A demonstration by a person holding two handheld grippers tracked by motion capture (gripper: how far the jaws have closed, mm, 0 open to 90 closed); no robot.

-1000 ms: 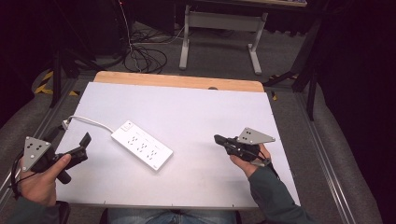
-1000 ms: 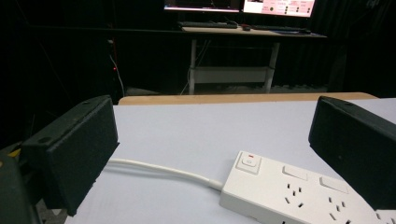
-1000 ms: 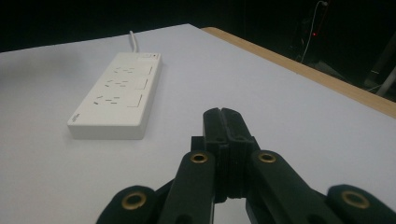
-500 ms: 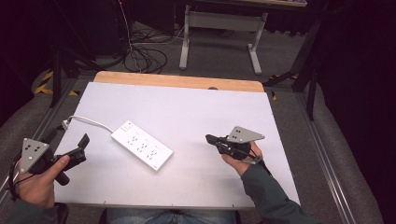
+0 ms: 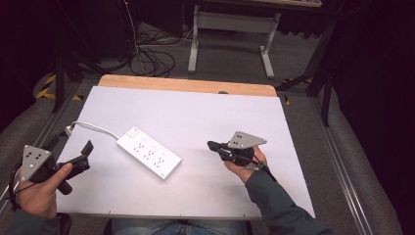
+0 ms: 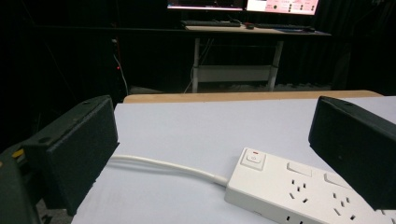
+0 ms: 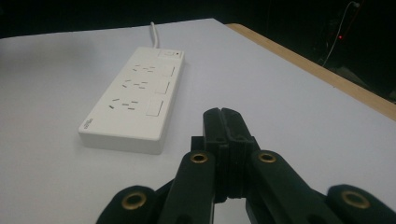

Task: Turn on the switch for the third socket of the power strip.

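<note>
Dark room; grey carpet floor (image 5: 230, 54). A white-legged desk (image 5: 230, 22) stands beyond the bench (image 5: 195, 105). Black cables (image 5: 147, 56) lie coiled on the floor.

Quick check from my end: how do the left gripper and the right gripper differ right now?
The left gripper has its fingers spread wide apart; the right gripper has its fingers pressed together with nothing between them. The left gripper sits at the table's near-left edge, beside the cord end of the power strip; the right gripper sits off the strip's opposite end. Both point toward the power strip, and neither touches it.
</note>
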